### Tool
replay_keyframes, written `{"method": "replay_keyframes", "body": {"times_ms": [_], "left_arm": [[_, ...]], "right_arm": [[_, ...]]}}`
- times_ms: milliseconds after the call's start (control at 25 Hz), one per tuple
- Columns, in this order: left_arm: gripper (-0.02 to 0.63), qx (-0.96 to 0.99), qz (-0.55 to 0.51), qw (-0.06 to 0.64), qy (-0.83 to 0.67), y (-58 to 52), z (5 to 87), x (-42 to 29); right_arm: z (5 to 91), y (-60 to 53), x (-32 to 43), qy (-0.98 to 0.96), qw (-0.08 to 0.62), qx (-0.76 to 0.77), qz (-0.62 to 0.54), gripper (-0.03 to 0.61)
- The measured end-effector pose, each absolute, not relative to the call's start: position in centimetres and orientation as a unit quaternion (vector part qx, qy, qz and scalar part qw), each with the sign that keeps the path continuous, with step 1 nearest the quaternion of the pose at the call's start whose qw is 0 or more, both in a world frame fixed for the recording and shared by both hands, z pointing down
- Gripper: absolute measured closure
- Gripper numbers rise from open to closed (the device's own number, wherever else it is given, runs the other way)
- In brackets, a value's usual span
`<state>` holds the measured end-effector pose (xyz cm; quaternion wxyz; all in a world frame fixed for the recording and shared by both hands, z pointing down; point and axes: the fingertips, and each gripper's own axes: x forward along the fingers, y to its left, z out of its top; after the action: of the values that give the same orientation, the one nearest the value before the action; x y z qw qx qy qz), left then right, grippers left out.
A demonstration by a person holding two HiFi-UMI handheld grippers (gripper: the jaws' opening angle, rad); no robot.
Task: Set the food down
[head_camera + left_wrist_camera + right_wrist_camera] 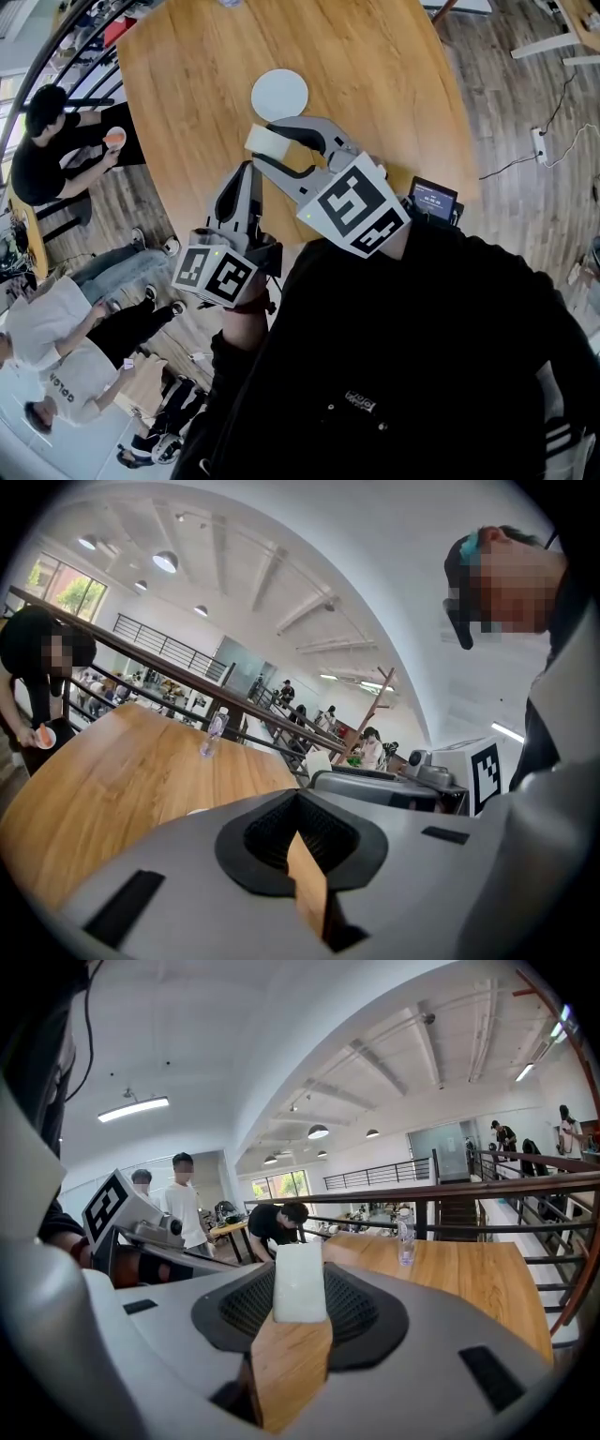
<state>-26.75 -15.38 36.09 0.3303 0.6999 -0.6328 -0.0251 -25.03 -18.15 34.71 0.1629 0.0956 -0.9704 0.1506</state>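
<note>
One pale, whitish block of food (265,140) sits clamped between the fingers of the right gripper (300,1290), pinched near its lower end so that most of it stands out past the fingertips. From the head view it hangs in the air above the wooden surface (384,75), just short of the near edge of a round white plate (279,94) and not touching it.

The left gripper (244,175) rests lower and nearer the person. Its fingers are drawn together with only a thin slit between them and nothing inside.

The plate is bare and looks like the natural place to put the food, though the task sentence does not say so. To do this well, I would carry the block a little farther forward until it is over the middle of the plate, then lower it slowly — the grip is only on one end, so a quick drop or a tilt could let it slip or land on its edge. Let the underside meet the plate before the fingers ease apart, then draw the right gripper back along its own line so neither finger drags the block. The left gripper can stay where it is, well out of the way.
</note>
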Motion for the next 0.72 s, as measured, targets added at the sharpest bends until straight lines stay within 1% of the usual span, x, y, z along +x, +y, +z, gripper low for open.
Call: {"method": "replay_keyframes", "body": {"times_ms": [720], "left_arm": [[0.615, 0.672, -0.009, 0.356, -0.65, -15.5, 38.2, -27.2]], "right_arm": [[39.1, -20.2, -25.5, -0.965, 0.192, 0.086, 0.158, 0.408]]}}
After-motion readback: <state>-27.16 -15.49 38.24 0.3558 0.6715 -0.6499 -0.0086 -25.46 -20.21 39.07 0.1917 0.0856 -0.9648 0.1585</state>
